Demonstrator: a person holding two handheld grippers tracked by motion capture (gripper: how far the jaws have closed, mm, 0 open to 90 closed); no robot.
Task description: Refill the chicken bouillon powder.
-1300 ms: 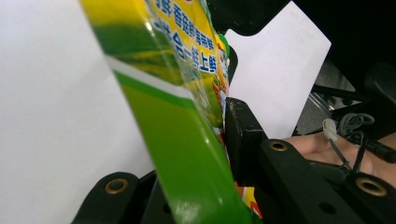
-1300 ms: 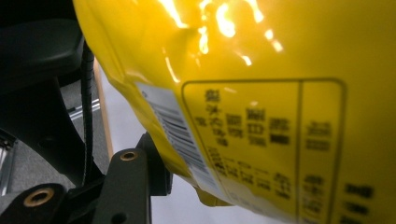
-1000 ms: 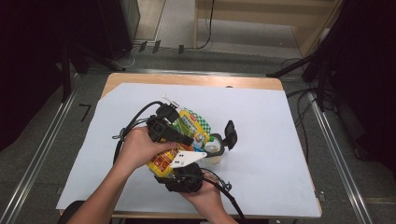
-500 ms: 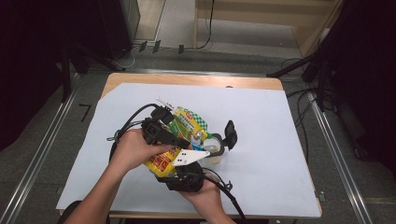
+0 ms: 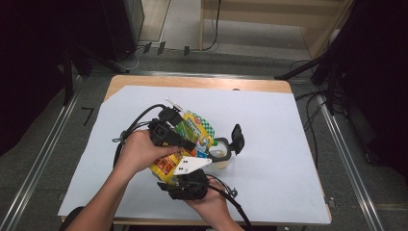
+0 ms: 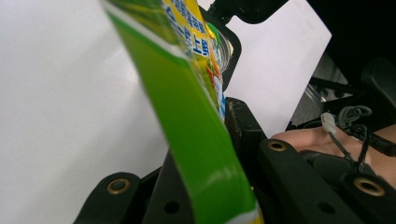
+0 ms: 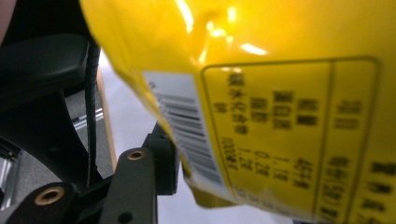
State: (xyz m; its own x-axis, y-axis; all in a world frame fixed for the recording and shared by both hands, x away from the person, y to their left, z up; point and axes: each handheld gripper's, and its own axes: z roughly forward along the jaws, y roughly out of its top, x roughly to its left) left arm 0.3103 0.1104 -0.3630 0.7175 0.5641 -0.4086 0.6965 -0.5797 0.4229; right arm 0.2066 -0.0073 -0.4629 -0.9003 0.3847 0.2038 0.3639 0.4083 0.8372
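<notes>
Yellow-green snack bag (image 5: 190,139), printed with blurred Chinese characters and a barcode, was clamped by the left gripper (image 6: 219,140) while the right gripper's (image 5: 185,168) jaws, just opening, flanked it.

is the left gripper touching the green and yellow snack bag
Touching. In the left gripper view the green and yellow snack bag runs up between the left gripper jaws, which have just been closing, with the black pad pressed against its side.

Yellow-green snack pouch (image 5: 185,139), printed, lies tilted near the desk's centre. Clear cup (image 5: 219,153) with black flip lid open sits just right, touching it.
</notes>
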